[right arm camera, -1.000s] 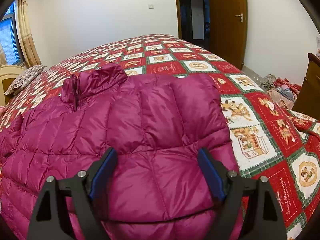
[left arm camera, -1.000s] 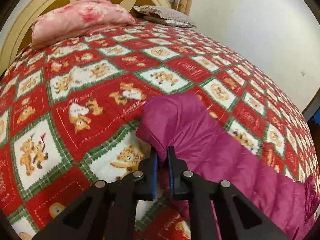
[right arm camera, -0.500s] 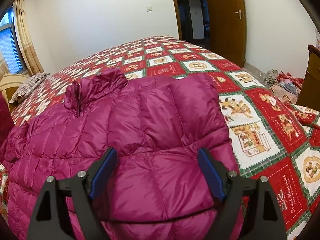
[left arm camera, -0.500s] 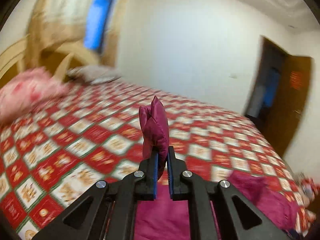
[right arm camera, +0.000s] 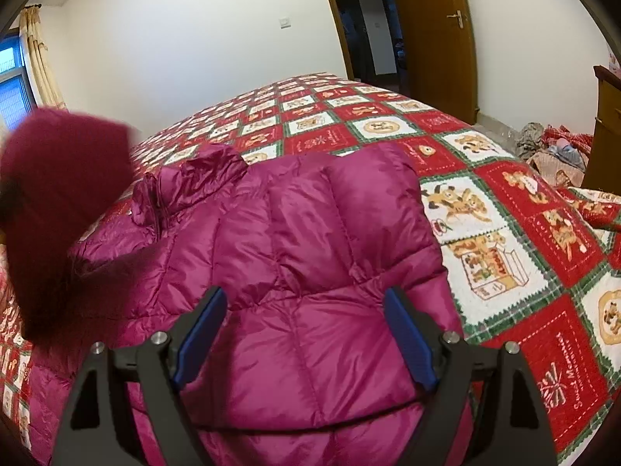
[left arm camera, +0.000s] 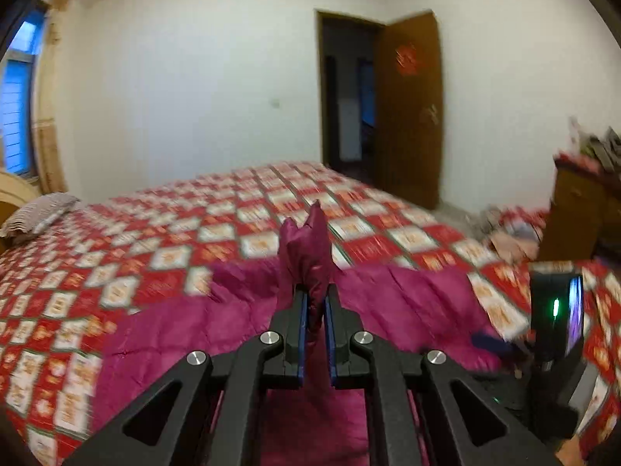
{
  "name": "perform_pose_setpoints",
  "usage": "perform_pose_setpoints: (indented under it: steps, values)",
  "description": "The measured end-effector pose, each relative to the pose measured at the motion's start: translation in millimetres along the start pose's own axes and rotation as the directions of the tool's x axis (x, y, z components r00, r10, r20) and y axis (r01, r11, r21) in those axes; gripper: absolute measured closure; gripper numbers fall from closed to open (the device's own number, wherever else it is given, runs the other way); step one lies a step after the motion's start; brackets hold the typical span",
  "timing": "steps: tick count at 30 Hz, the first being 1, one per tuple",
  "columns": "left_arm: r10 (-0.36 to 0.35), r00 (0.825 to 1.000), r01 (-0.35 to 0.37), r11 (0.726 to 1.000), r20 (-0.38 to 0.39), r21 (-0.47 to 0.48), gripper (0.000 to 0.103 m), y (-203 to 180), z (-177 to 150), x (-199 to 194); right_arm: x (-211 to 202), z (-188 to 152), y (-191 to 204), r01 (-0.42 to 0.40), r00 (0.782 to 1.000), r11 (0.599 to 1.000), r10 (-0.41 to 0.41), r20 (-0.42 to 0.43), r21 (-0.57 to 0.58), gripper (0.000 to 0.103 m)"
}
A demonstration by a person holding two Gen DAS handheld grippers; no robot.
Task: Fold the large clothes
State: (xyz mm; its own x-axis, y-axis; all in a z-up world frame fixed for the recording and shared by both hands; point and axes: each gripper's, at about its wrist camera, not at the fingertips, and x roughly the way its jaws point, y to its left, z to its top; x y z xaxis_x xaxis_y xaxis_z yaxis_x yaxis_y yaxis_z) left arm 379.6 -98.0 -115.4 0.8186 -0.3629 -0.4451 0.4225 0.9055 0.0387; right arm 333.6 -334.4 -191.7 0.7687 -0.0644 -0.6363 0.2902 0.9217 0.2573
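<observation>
A magenta puffer jacket lies spread on the bed, collar toward the far left. My left gripper is shut on the jacket's sleeve end, which sticks up between its fingers above the jacket body. In the right wrist view that lifted sleeve is a blurred magenta shape at the left edge. My right gripper stands open just over the jacket's lower right part, with the puffy fabric bulging between its blue pads but not pinched.
The bed carries a red, white and green patchwork quilt. A striped pillow lies at the headboard end. A wooden door stands open at the back. Clothes are piled on the floor by a wooden cabinet.
My left gripper has lifted the sleeve off the quilt and swung it across over the jacket, rolling as it went. The sleeve now enters the right wrist view. The right gripper has stayed put.
</observation>
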Motion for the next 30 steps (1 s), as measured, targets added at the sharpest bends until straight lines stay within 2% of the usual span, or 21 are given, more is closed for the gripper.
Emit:
perform_pose_setpoints:
  steps: [5, 7, 8, 10, 11, 12, 13, 15, 18, 19, 20, 23, 25, 26, 28, 30]
  values:
    - [-0.048, 0.995, 0.052, 0.998, -0.089, 0.037, 0.095, -34.7, -30.3, 20.4, -0.8, 0.2, -5.0, -0.02, 1.0, 1.0, 0.02, 0.003, 0.024, 0.018]
    - [-0.08, 0.986, 0.084, 0.996, -0.145, 0.027, 0.095, -37.5, -37.2, 26.5, -0.7, 0.4, -5.3, -0.022, 1.0, 0.999, 0.022, 0.004, 0.027, 0.018]
    - [-0.092, 0.98, 0.097, 0.995, -0.175, 0.019, 0.091, -39.8, -39.5, 29.8, -0.6, 0.5, -5.0, -0.021, 1.0, 0.999, 0.021, 0.003, 0.026, 0.018]
    - [-0.124, 0.96, 0.126, 0.992, -0.252, -0.007, 0.078, -42.1, -46.1, 35.0, -0.1, 0.5, -5.3, -0.02, 1.0, 0.999, 0.02, 0.001, 0.026, 0.018]
    - [-0.133, 0.952, 0.134, 0.991, -0.275, -0.013, 0.066, -42.7, -49.6, 32.6, -0.2, 0.6, -5.6, -0.021, 1.0, 0.999, 0.021, 0.001, 0.027, 0.018]
    - [-0.136, 0.95, 0.137, 0.99, -0.28, -0.015, 0.054, -42.5, -52.7, 28.7, -0.1, 0.8, -6.2, -0.023, 1.0, 0.999, 0.023, 0.001, 0.029, 0.018]
    - [-0.137, 0.952, 0.139, 0.99, -0.275, -0.014, 0.049, -43.7, -57.6, 21.5, 0.0, 0.7, -6.8, -0.024, 1.0, 0.999, 0.024, 0.001, 0.03, 0.018]
    - [-0.135, 0.955, 0.138, 0.99, -0.263, -0.006, 0.027, -41.7, -65.0, 5.5, 0.5, 0.9, -6.5, -0.022, 1.0, 0.999, 0.022, -0.003, 0.032, 0.018]
    - [-0.127, 0.958, 0.131, 0.991, -0.256, -0.003, 0.024, -31.5, -68.6, -19.6, 1.2, 3.5, -5.5, -0.013, 1.0, 1.0, 0.014, -0.027, 0.026, 0.019]
    - [-0.125, 0.958, 0.127, 0.992, -0.258, -0.006, 0.024, -24.7, -67.7, -28.2, -2.8, 6.4, -5.0, -0.006, 0.999, 1.0, 0.007, -0.04, 0.022, 0.025]
    - [-0.115, 0.961, 0.117, 0.993, -0.251, -0.008, 0.024, -15.6, -65.7, -37.1, -10.3, 8.4, -5.5, -0.002, 0.999, 1.0, 0.003, -0.037, 0.024, 0.034]
    - [-0.064, 0.977, 0.057, 0.997, -0.205, -0.043, 0.024, 23.6, -56.0, -58.3, -54.9, 15.0, -3.9, -0.015, 0.995, 0.999, 0.012, 0.094, 0.04, 0.035]
    - [-0.017, 0.981, 0.002, 0.997, -0.191, -0.078, 0.024, 48.9, -45.1, -60.5, -67.3, 23.0, 17.6, -0.054, 0.992, 0.998, 0.058, 0.114, -0.035, 0.035]
    - [0.044, 0.98, -0.063, 0.994, -0.196, -0.09, 0.024, 63.4, -36.4, -56.2, -66.7, 28.6, 36.6, -0.072, 0.992, 0.992, 0.082, 0.098, -0.102, 0.035]
    - [0.158, 0.965, -0.184, 0.977, -0.212, -0.11, 0.024, 85.8, -22.6, -44.8, -62.5, 35.4, 61.4, -0.086, 0.991, 0.983, 0.102, 0.09, -0.163, 0.035]
    - [0.229, 0.948, -0.26, 0.957, -0.222, -0.126, 0.024, 104.1, -13.6, -29.7, -47.0, 42.5, 83.0, -0.116, 0.991, 0.975, 0.128, 0.05, -0.19, 0.036]
